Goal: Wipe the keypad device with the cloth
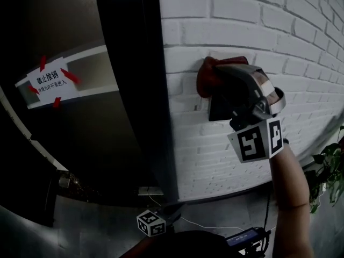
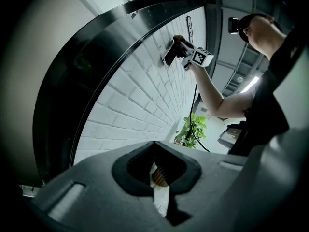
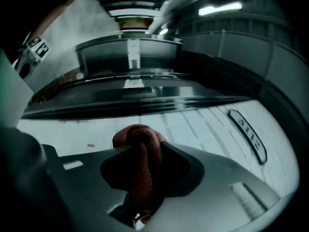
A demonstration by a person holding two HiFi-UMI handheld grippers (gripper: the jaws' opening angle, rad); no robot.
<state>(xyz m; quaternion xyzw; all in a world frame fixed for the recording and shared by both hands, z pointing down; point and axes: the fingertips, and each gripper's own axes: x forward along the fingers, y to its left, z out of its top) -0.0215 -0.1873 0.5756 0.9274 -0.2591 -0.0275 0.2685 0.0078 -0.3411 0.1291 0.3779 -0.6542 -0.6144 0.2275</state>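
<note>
While we hold the right gripper up at the white brick wall, its jaws are squeezed tight on the red cloth. The cloth is bunched up at the top of the dark keypad device, which is fixed to the wall near the black door frame. We think the cloth touches the device, but it is dim there. Our left gripper hangs low, well apart from the device, with its jaws closed together on nothing.

A white paper sign is hanging on the dark door beside the brick wall; a green plant is standing nearby.
</note>
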